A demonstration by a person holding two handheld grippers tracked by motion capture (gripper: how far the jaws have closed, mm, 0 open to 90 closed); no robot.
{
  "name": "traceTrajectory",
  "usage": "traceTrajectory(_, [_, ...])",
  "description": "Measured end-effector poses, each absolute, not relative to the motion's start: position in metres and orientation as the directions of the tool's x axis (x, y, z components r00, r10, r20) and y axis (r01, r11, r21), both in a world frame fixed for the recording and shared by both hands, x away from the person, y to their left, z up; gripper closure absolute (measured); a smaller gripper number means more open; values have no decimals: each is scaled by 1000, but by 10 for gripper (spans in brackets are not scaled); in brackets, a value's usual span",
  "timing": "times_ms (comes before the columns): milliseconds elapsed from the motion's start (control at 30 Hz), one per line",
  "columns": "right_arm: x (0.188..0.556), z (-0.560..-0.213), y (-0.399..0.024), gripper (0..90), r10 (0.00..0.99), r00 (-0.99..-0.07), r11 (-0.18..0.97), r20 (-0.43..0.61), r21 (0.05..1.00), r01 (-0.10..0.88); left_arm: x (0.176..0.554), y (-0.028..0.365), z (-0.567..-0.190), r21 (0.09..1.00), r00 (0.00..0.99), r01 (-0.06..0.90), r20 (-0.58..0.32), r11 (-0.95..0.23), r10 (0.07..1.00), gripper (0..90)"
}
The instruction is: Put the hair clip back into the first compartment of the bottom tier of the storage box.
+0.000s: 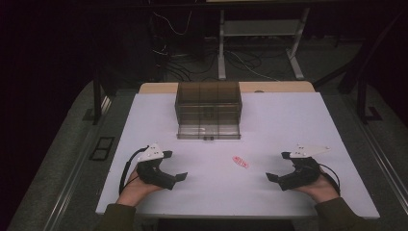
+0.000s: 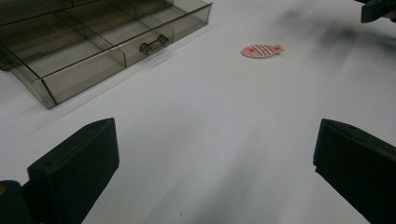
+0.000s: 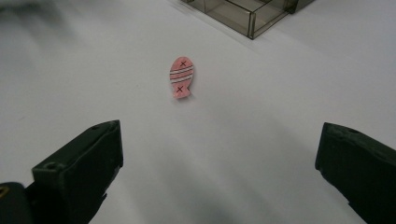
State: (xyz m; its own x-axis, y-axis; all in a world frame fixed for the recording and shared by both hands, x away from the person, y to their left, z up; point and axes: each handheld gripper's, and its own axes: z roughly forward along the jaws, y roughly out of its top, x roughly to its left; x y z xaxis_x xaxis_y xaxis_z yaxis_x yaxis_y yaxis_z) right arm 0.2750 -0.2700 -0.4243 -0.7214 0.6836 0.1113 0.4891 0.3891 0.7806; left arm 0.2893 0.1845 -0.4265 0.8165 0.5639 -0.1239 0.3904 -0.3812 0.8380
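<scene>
While my left gripper (image 1: 175, 166) and right gripper (image 1: 277, 167) rest on the white counter (image 1: 144, 125), both jaws stand spread and empty. Between them lies the pink fish tag (image 1: 240, 161), near the drawer box (image 1: 208, 110), whose drawer is pulled out.

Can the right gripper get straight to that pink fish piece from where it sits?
Probably yes: the right gripper is open, and bare table lies between it and the pink fish piece.

A white bench (image 1: 298, 125) is seen with a smoky clear drawer box (image 1: 208, 98) set at its far middle, the divided drawer (image 1: 208, 130) pulled out. A small pink striped fish-shaped piece (image 1: 240, 161) is laid flat nearer, apart from the box.
</scene>
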Motion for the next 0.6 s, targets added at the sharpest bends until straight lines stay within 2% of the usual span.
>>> traceTrajectory(600, [286,-423,-252,3,662,-741,423,109,761,491,287,182,-427,842,818,388,-127,-375,561,0])
